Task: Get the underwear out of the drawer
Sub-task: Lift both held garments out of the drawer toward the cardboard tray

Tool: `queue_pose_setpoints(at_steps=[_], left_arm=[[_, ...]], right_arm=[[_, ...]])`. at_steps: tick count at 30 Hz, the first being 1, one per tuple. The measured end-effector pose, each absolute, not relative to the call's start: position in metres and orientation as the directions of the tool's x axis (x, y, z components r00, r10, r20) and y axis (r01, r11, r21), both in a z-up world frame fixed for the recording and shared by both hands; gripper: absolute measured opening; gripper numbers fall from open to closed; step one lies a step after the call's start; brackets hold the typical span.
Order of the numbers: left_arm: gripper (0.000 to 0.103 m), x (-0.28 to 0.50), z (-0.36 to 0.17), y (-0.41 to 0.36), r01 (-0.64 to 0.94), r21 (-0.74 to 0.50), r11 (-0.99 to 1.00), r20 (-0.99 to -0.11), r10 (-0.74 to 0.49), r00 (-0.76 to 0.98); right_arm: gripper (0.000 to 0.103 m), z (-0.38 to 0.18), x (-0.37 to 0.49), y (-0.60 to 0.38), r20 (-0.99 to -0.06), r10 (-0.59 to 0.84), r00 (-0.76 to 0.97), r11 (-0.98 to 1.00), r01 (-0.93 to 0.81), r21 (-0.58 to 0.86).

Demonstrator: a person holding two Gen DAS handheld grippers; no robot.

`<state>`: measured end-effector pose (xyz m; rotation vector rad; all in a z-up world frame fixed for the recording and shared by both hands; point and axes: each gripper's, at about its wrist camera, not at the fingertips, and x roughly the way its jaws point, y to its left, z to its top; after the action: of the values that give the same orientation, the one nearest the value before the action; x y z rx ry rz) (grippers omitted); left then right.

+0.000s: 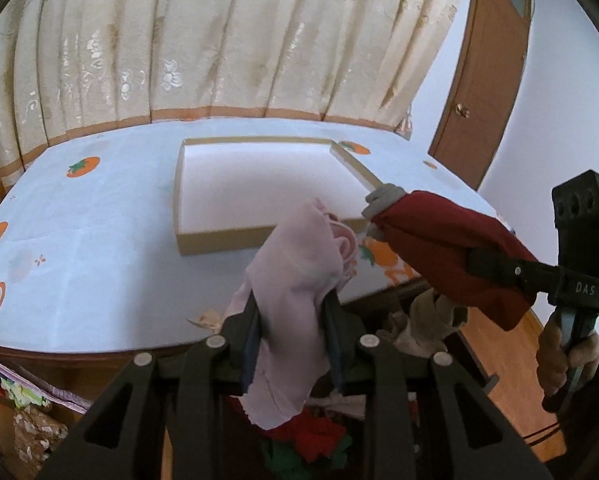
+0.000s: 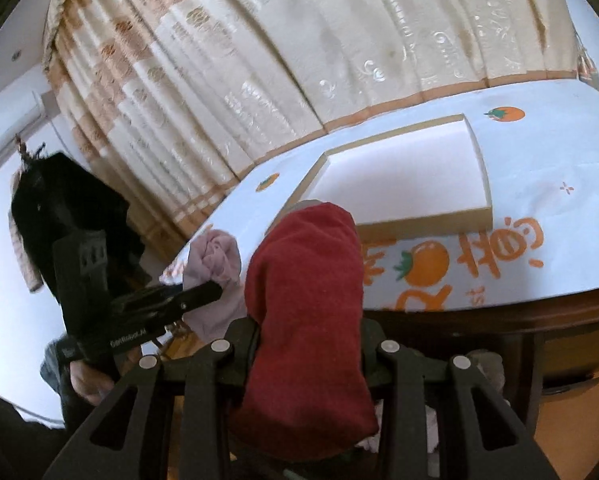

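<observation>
Both garments were already lifted clear of the drawer and were held in the air near the front edge of the table. The left gripper point(image 1: 291, 320) had its jaws clamped on a pale pink pair of underwear point(image 1: 295, 272), whose loose end hung down below the fingers while the bunched top stood up between them. The right gripper point(image 2: 307, 344) pinched a dark red pair of underwear point(image 2: 307, 300) with a grey waistband point(image 1: 383, 198) that pointed toward the shallow cardboard tray point(image 1: 219, 242) on the fruit-print tablecloth point(image 1: 79, 240). Seen from the left wrist, the red piece hung just beside the tray's near right corner, and the pink one hovered in front of its near wall. Below the left gripper, the open drawer point(image 1: 311, 444) still held a jumble of red and green cloth. The step in hand appeared to be the carry from drawer to table. The next move would likely call for bringing each bundle over the tray's white floor, lowering it past the rim, and only then releasing, so that trailing fabric did not drape over the wall.
</observation>
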<state>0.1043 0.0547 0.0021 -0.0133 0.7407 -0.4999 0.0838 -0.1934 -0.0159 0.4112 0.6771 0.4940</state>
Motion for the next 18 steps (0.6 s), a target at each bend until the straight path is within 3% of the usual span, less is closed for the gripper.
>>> queue_pose_setpoints(at_steps=[5, 14, 18], left_arm=[[0.028, 0.117, 0.006, 0.055, 0.420, -0.161, 0.893, -0.642, -0.418, 0.643], [0.028, 0.127, -0.005, 0.059, 0.405, -0.182, 0.896, -0.662, -0.416, 0.624], [0.028, 0.129, -0.005, 0.058, 0.402, -0.180, 0.898, -0.664, -0.412, 0.624]], right_arm=[[0.039, -0.004, 0.099, -0.191, -0.433, 0.597, 0.675, 0.767, -0.322, 0.556], [0.039, -0.060, 0.097, -0.170, -0.533, 0.687, 0.494, 0.711, -0.307, 0.632], [0.039, -0.070, 0.108, -0.174, -0.510, 0.648, 0.566, 0.732, -0.277, 0.623]])
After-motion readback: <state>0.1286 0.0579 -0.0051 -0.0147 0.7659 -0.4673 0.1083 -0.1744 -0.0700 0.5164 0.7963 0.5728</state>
